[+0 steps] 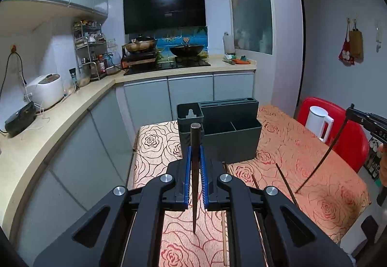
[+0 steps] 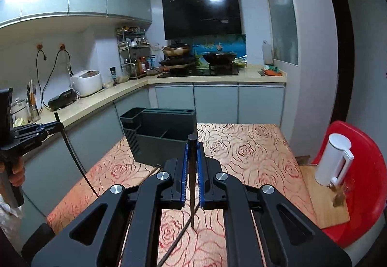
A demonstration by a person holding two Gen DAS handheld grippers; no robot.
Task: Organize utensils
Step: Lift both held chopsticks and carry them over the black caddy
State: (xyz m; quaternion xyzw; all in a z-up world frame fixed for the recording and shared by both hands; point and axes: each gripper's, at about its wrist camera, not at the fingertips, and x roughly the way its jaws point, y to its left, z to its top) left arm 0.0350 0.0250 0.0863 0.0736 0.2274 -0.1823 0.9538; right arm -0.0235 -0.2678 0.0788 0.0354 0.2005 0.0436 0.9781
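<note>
A kitchen fills both views: grey cabinets, a long pale counter (image 1: 72, 107) with a rice cooker (image 1: 47, 89), a hob with two pans under a black hood (image 1: 164, 8), and a red chair (image 1: 348, 131) carrying a white kettle (image 1: 319, 122). Nearer stands a table (image 1: 302, 158) under a rose-patterned cloth, its soft surface giving the loose pieces somewhere flat to lie. At its far end sits the dark grey holder (image 1: 225, 131), open top facing up, with slots at the back and divided bins in front, likely the goal for every utensil. The left gripper (image 1: 195, 165) is clamped on a dark chopstick (image 1: 195, 170), thick end toward the holder, tip hanging down toward the cloth; the right gripper (image 2: 192, 170) pinches a second chopstick (image 2: 192, 175) the same way. Both are held above the table, just short of the holder, probably so each stick can be tipped into a bin. More chopsticks (image 1: 286, 184) lie on the cloth near the holder.
</note>
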